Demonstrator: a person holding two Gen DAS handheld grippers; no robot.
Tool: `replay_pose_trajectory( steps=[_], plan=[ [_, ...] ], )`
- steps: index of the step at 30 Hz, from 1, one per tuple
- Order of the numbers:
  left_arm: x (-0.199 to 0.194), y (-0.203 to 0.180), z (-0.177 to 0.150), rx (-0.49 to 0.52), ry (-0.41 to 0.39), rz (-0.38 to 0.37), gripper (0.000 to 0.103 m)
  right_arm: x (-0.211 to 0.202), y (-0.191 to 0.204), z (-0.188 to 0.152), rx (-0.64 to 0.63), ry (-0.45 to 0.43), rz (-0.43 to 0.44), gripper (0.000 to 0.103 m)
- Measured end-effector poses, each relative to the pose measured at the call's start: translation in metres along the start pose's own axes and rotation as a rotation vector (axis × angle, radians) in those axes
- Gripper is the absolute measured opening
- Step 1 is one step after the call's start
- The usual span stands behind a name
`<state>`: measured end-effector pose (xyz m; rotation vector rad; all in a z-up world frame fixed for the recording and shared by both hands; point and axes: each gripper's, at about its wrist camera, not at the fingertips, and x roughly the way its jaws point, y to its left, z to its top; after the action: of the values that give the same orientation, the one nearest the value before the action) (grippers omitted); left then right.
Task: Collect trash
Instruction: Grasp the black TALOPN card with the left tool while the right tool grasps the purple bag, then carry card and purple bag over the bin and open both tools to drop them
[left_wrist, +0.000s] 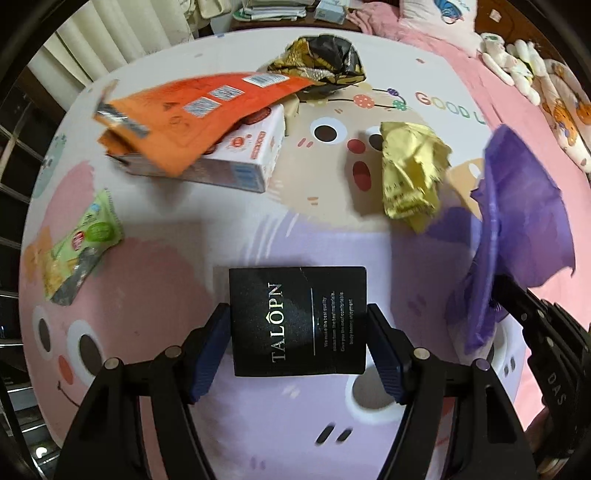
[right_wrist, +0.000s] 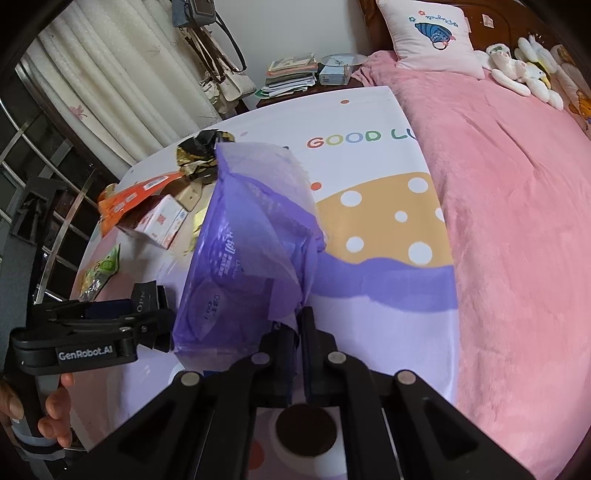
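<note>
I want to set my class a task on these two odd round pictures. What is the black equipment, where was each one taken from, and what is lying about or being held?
No robot here: a person holds a two-finger gripper in each hand, each carrying a wide-angle camera looking along its jaws.

The left camera's picture shows the left gripper shut on a black box marked TALOPN. Beyond it, on a cartoon-printed mat, lie a green snack wrapper, an orange packet resting on a white carton, crumpled yellow paper and a black-and-gold wrapper.

The right camera's picture shows the right gripper pinching a purple plastic bag, apparently the rubbish bag. A pink blanket lies to the mat's right.
</note>
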<state>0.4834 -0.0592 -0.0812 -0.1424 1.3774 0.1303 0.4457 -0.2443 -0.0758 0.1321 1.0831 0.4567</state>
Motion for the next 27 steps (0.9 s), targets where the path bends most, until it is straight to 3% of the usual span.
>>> replay_pose_trajectory(
  steps=[12,18,27],
  plan=[
    [-0.078,0.043,-0.089,0.054,-0.1,-0.063,0.07,-0.058,0.053,-0.065,-0.002,-0.037,-0.001,0.003],
    [-0.123,0.088,-0.16,0.125,-0.15,-0.112,0.07,-0.097,0.099,-0.129,0.051,-0.078,-0.015,0.002],
    [-0.149,0.157,-0.264,0.22,-0.176,-0.145,0.07,-0.136,0.179,-0.244,0.102,-0.099,-0.044,0.002]
  ],
)
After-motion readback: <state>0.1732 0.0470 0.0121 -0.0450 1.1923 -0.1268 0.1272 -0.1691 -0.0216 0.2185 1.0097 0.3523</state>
